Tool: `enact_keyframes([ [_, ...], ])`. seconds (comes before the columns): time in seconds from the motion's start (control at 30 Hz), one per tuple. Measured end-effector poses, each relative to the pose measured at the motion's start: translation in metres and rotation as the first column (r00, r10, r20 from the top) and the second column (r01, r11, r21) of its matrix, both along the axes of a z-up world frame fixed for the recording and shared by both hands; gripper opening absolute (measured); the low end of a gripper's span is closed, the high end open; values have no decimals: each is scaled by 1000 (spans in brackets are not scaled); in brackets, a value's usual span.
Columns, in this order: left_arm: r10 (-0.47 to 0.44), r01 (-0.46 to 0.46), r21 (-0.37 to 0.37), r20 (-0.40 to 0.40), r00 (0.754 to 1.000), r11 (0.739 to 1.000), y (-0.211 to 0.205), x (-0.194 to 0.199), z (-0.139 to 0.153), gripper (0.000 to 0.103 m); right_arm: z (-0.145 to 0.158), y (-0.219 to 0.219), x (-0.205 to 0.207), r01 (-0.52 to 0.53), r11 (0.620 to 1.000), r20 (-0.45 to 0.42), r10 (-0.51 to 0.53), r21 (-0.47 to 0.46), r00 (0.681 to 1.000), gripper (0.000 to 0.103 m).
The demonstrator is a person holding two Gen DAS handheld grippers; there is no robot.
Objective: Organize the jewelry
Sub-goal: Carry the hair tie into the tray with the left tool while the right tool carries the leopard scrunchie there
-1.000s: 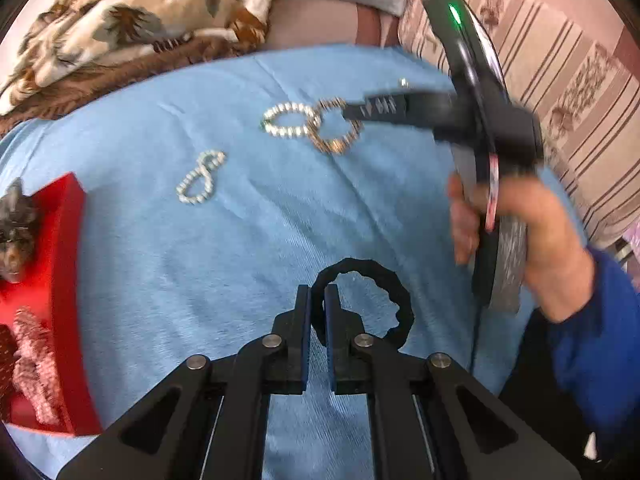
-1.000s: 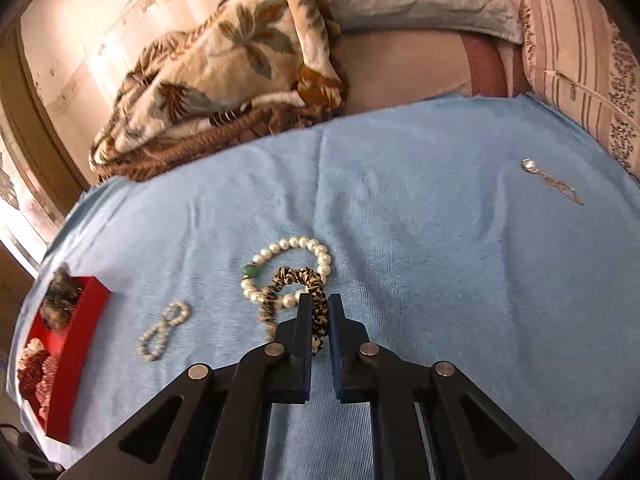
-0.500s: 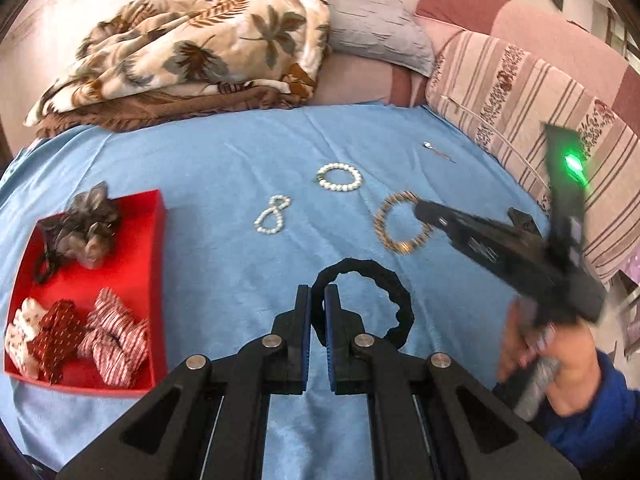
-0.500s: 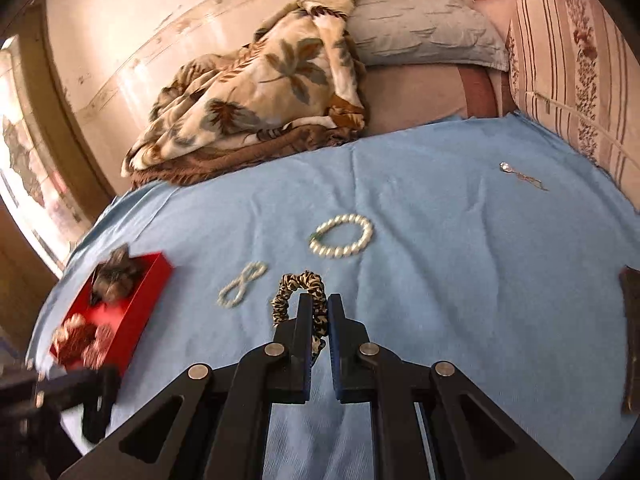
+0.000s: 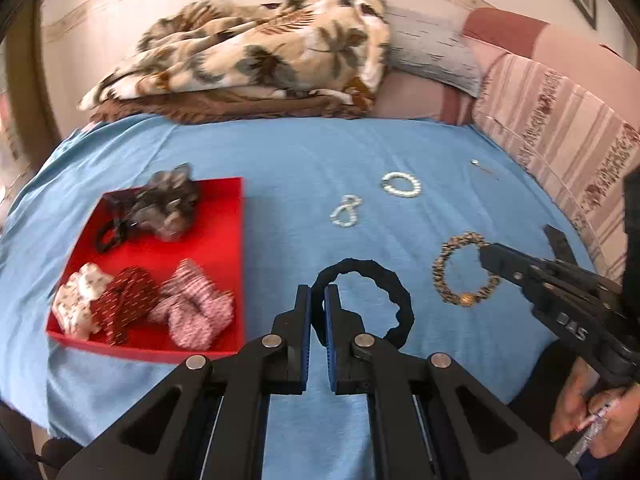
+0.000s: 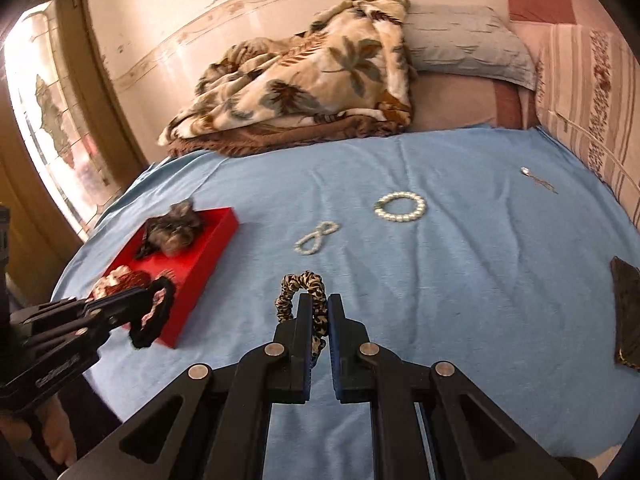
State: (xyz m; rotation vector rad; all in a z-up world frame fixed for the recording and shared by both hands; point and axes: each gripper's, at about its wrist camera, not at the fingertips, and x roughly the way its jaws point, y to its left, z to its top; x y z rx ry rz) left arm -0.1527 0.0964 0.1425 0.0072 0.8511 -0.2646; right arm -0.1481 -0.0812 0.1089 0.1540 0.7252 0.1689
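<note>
Both grippers hang tilted down over the blue bedspread [image 5: 280, 168]. The left gripper [image 5: 318, 300] has its jaws pinched on a black scrunchie [image 5: 400, 292], whose loop hangs free to the right of the fingers, above the cloth. The right gripper [image 6: 318, 312] is clamped on a leopard-print scrunchie [image 6: 294, 286], the fabric bunched between its pads and arching up over the left finger. From the left wrist view the right gripper comes in from the lower right, a hand [image 5: 592, 412] around its handle.

A red tray [image 5: 224, 240] lies to the left on the bedspread, just beside the black scrunchie, and holds a grey scrunchie [image 5: 170, 204], a black hair tie [image 5: 110, 236] and several red and white patterned scrunchies [image 5: 192, 312]. Farther out lie a round pearl bracelet [image 6: 400, 207], a pearl bracelet twisted into a figure eight [image 6: 316, 237] and a small silver earring [image 6: 538, 178], all well apart. A dark flat thing [image 6: 628, 316] sits at the right edge. A floral blanket [image 6: 304, 76] and a grey pillow [image 6: 464, 40] lie behind.
</note>
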Motion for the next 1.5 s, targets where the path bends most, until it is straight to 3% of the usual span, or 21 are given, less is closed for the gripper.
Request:
enact_keyframes([
  [0.23,92,-92,25,-17,996,995,31,1,-6,6,10,36,-2,-71,997,3,71,-34,997,8],
  [0.77,195,-197,-23,-65,979,980,87,6,-21,6,15,103,10,-186,980,-33,184,-65,982,9],
  [0.97,244,-252,-91,-87,966,964,121,10,-23,6,18,127,15,-234,969,-32,232,-85,972,9],
  [1.23,321,-345,-205,-141,937,916,173,15,-31,6,27,157,30,-297,952,-20,296,-75,955,9],
  [1.5,319,-344,-263,-133,938,901,186,39,-25,6,23,180,72,-312,948,-36,310,-70,950,9],
])
